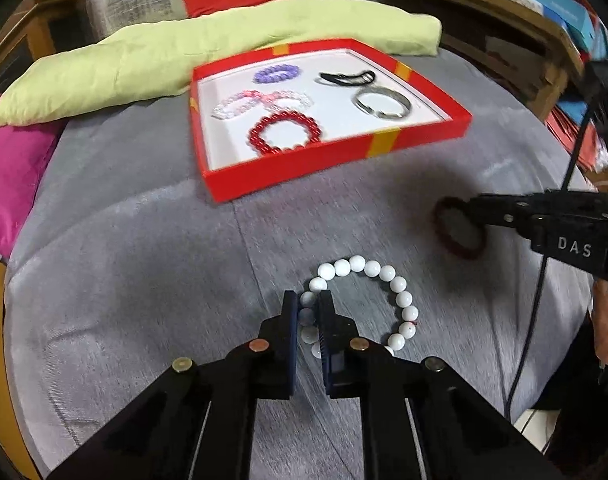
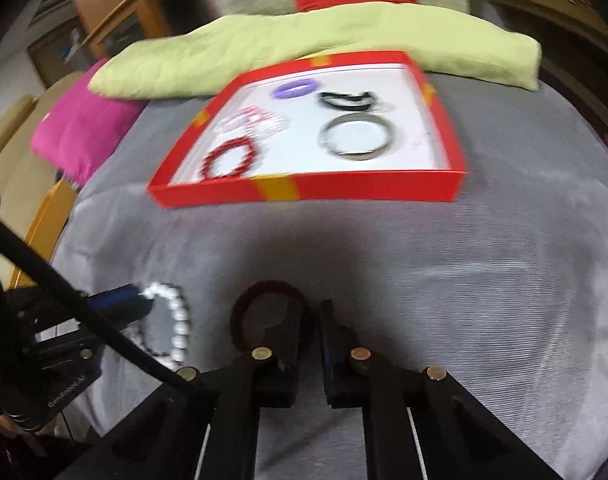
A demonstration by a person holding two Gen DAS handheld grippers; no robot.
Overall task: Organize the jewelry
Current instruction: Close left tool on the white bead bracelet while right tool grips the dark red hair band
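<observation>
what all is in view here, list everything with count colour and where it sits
gift box: 1, red with yellow bands, white inside, far side of the grey cover
bead bracelet in box: 1, red, near corner of the box
pale bead bracelets: 2 or so, pink and clear, behind the red one
coil hair tie: 1, purple, back of box
hair clip: 1, black, back right of box
bangle: 1, silver, right of box
white bead bracelet: 1, on the cover, near side
dark red bracelet: 1, on the cover, right
pillow: 1, light green, behind box
cushions: 2, pink at left, red at back
left gripper: black, shut on white bead bracelet
right gripper: black, shut on dark red bracelet
</observation>
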